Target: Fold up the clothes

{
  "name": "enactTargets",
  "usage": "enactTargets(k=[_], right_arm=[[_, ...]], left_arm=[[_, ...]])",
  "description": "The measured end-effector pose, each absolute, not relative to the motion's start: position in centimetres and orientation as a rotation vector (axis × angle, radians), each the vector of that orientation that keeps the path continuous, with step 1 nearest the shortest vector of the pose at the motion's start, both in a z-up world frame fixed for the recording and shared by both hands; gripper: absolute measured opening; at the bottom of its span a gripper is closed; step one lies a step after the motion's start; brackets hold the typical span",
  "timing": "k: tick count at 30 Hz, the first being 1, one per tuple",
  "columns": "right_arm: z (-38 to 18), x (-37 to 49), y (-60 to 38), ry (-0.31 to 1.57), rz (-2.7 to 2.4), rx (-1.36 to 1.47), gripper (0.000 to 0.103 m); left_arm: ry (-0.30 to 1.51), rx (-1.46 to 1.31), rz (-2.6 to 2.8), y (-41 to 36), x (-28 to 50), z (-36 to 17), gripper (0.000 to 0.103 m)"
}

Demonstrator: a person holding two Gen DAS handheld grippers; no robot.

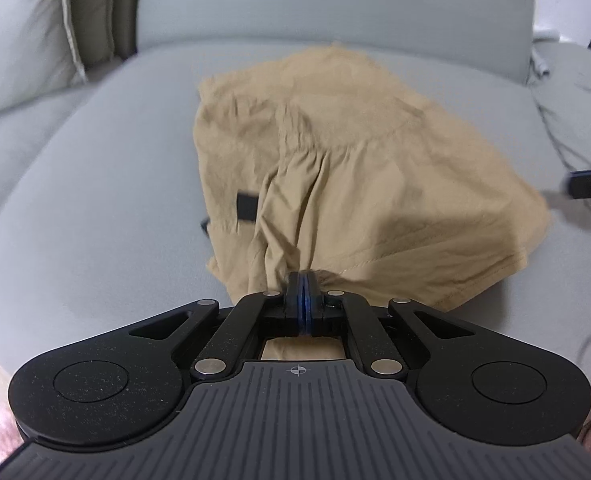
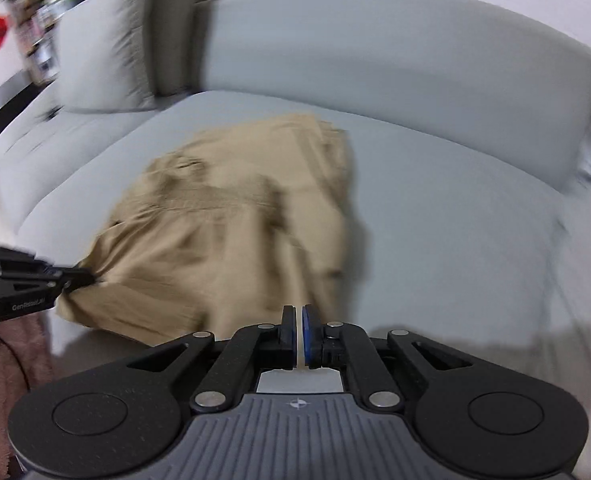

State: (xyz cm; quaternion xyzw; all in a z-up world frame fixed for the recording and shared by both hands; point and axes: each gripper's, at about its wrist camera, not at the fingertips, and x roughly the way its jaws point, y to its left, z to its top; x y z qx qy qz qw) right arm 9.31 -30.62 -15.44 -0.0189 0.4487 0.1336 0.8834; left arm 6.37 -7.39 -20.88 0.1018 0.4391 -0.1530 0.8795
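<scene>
One crumpled tan cotton garment (image 1: 335, 168) lies on the grey fabric sofa seat (image 1: 95, 200), its long axis running from the near edge back towards the backrest. The left gripper (image 1: 304, 280) is clamped on its near hem, lifting a bunched fold. The left view alone shows a black tab (image 1: 246, 206) on the cloth. The right gripper (image 2: 298, 314), nearly closed with a thin gap, holds nothing; its view alone shows one grey cushion (image 2: 99, 48).

Each gripper (image 1: 304, 280) (image 2: 298, 312) is built of black linkages, silver rivets, blue-padded fingers (image 2: 307, 322) and a ribbed grey base.
</scene>
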Motion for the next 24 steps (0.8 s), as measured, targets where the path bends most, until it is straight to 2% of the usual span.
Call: enactTargets(k=[4,7,10,14,18,20,21,24], right_arm=[[-18.8,10.4,-29.2,1.075,0.219,-0.209,0.005],[-17.7,10.3,-30.7,1.094,0.17,-0.165,0.007],[-14.2,10.9,-30.9,0.981,0.215,-0.076,0.012],[-12.2,14.4,-27.6,0.867,0.317,-0.049,0.012],[-14.5,19.5,-22.4,0.872,0.379,-0.124,0.012],[-16.5,21.2,-21.1,0.918,0.366,-0.164,0.011],[-18.2,22.2,-20.9,0.971,0.336,-0.191,0.007],[-19.6,22.7,-22.9,1.022,0.303,-0.121,0.005]], left_arm=[[1.022,0.218,-0.271,-7.0,7.7,-22.6,0.007],[1.029,0.119,-0.278,-6.1,8.2,-21.2,0.008],[0.937,0.042,-0.309,-5.8,8.9,-18.9,0.015],[0.835,0.098,-0.363,-8.2,12.9,-18.3,0.016],[0.835,0.13,-0.365,-9.4,17.8,-20.8,0.009],[0.929,0.136,-0.343,-9.3,19.9,-23.3,0.004],[0.979,0.137,-0.332,-9.2,20.7,-24.5,0.004],[1.009,0.125,-0.331,-8.8,21.5,-26.5,0.004]])
